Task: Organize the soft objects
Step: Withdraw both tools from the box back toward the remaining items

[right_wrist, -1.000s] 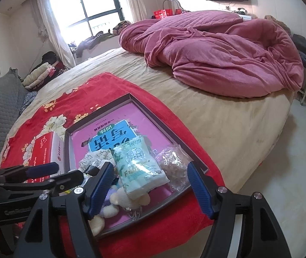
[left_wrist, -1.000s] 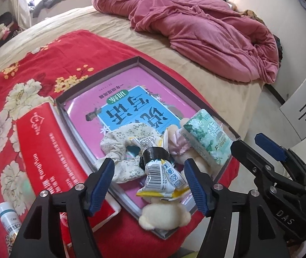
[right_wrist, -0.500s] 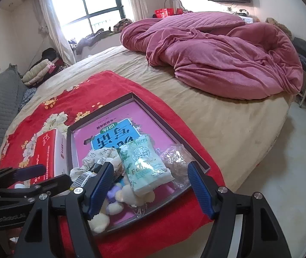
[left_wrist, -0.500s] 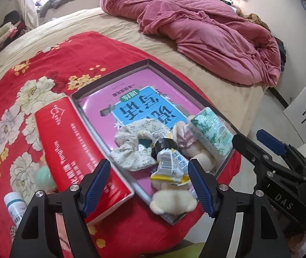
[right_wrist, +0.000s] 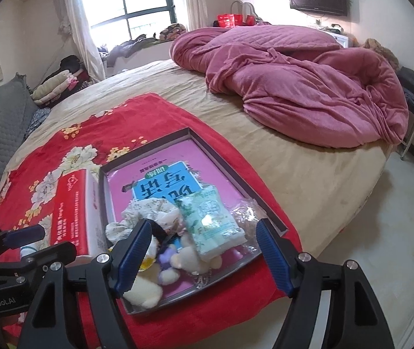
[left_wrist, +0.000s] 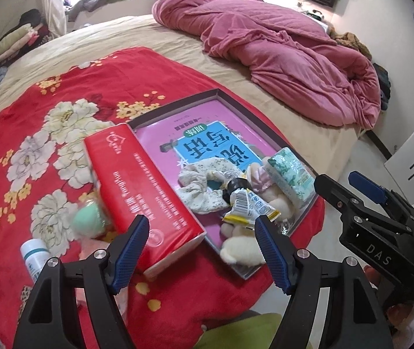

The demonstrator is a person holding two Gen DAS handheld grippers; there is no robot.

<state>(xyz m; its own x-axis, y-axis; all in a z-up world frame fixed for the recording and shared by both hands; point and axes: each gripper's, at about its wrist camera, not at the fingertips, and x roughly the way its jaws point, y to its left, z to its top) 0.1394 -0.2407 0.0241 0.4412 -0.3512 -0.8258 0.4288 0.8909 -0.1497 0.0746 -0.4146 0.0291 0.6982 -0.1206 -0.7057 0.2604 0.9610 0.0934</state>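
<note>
A: Both my grippers pulled back & up since a sec ago — tray (left_wrist: 237, 107) sits farther off in both wrist views now, more of the red floral blanket (left_wrist: 70, 87) showing.

B: Jaws?

A: Left gripper (left_wrist: 201, 250) wide apart, nothing btwn the fingers. Right gripper (right_wrist: 202, 254) also apart, has just been opening a bit more, nothing gripped there either.

B: Where's the soft stuff?

A: All in the near end of the tray, piled on the purple/blue book (left_wrist: 207, 145). Floral scrunchie (left_wrist: 201, 186) on the left of the pile, squeeze tube w/ black cap (left_wrist: 247, 203) lying on its edge, cream plush toy (left_wrist: 243, 250) under the tube at the near rim, green tissue pack (right_wrist: 211, 221) tilted on top at the right. Crinkly clear wrapper (right_wrist: 246, 213) just beside the pack, near the right wall.

B: Outside the tray?

A: Red box (left_wrist: 145, 192) touching the tray's left wall. Green sponge ball (left_wrist: 86, 222) just left of the box, small white bottle (left_wrist: 35, 254) near it, something pink below — can't tell what. Pink duvet (right_wrist: 308, 87) bunched well apart at the far side of the bed (right_wrist: 308, 174).
</note>
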